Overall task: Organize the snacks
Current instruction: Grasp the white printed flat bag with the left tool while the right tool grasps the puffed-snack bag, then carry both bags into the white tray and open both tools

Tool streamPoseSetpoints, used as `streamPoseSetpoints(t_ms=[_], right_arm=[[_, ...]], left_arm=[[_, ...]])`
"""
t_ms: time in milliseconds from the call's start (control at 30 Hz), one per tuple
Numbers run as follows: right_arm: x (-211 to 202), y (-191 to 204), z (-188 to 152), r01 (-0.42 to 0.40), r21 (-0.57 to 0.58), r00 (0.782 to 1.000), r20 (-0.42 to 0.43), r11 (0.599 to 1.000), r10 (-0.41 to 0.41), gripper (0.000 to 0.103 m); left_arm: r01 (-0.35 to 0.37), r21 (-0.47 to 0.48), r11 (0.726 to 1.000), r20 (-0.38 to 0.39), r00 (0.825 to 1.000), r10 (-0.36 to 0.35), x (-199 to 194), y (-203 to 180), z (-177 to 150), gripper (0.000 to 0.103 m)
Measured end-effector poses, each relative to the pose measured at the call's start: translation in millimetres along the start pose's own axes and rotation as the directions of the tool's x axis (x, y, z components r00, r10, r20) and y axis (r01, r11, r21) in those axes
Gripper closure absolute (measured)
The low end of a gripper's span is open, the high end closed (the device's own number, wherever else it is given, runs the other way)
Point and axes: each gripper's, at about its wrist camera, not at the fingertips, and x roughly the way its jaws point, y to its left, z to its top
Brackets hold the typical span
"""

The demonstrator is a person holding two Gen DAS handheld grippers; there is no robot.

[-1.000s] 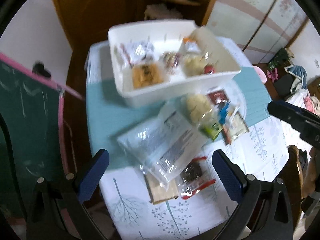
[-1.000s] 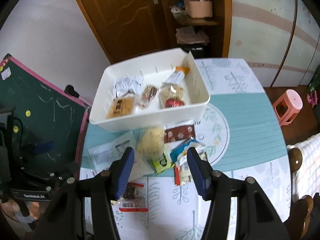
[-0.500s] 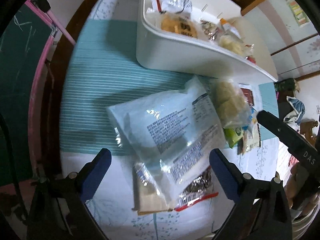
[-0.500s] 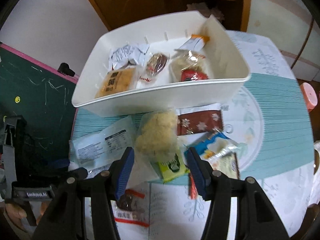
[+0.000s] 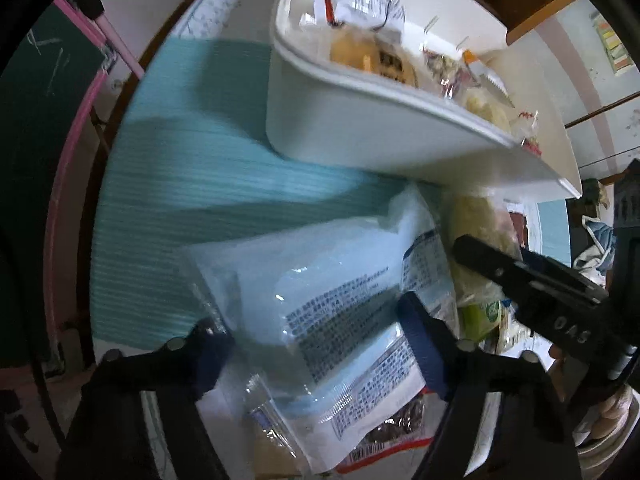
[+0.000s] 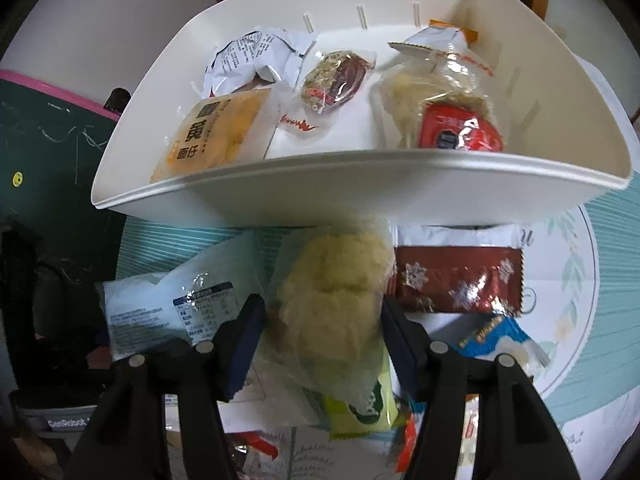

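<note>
Down low over the table, the left gripper (image 5: 320, 332) has its blue-padded jaws spread wide on either side of a large pale-blue snack bag (image 5: 320, 292), glossy crinkled plastic printed with dense small text; whether the pads touch it is unclear, and nothing is clamped. The right gripper (image 6: 322, 334) is likewise wide open, its pads flanking a clear bag of pale yellow puffed lumps (image 6: 334, 292) without closing on it. Only the right wrist view shows inside the white plastic bin (image 6: 360, 184) plainly: a yellow flat pack (image 6: 216, 136), a crumpled white wrapper (image 6: 256, 60), a small clear-wrapped nut bar (image 6: 336, 80) and a clear bag with a red label (image 6: 444, 112). It also shows a dark red foil sachet with snowflakes (image 6: 456, 280) just right of the puffed bag and a green packet (image 6: 360, 408) under it. The left wrist view alone shows the teal ribbed cloth (image 5: 192, 184) stretching left of the bin, and the right gripper's black arm (image 5: 532, 280) crossing in beside the puffed bag. Compared with half a second ago, both grippers have dropped closer and the left jaws have narrowed around the blue bag.
</note>
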Motion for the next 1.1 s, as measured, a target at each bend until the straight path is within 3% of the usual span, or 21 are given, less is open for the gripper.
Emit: streamPoseSetpoints(t_ms=[100, 167, 267, 400, 733, 1100], right_arm=[[3, 3, -1, 0.010, -0.026, 1.000, 0.011, 1.000, -0.010, 0.045], [3, 6, -3, 0.023, -0.052, 0.999, 0.024, 0.998, -0.022, 0.052], [0, 8, -6, 0.043, -0.074, 0.998, 0.041, 0.996, -0.040, 0.055], [-8, 10, -15, 0.061, -0.085, 0.996, 0.070, 0.994, -0.056, 0.056], [-59, 9, -32, 0.018, -0.053, 0.988, 0.154, 0.998, -0.010, 0.060], [-134, 9, -50, -0.024, -0.006, 0.965, 0.262, 1.000, 0.025, 0.061]], left_arm=[[-0.019, 0.022, 1.000, 0.051, 0.999, 0.018, -11, -4, 1, 0.053], [-0.030, 0.044, 0.999, 0.074, 0.997, 0.026, -17, -8, 1, 0.070], [-0.045, 0.054, 0.998, 0.097, 0.994, 0.039, -25, -15, -1, 0.076], [-0.042, 0.058, 0.997, 0.127, 0.991, 0.035, -38, -23, -7, 0.082], [-0.026, 0.062, 0.998, 0.193, 0.981, 0.014, -94, -33, -24, 0.090], [0.007, 0.160, 0.987, 0.345, 0.937, -0.063, -182, -73, -24, 0.092]])
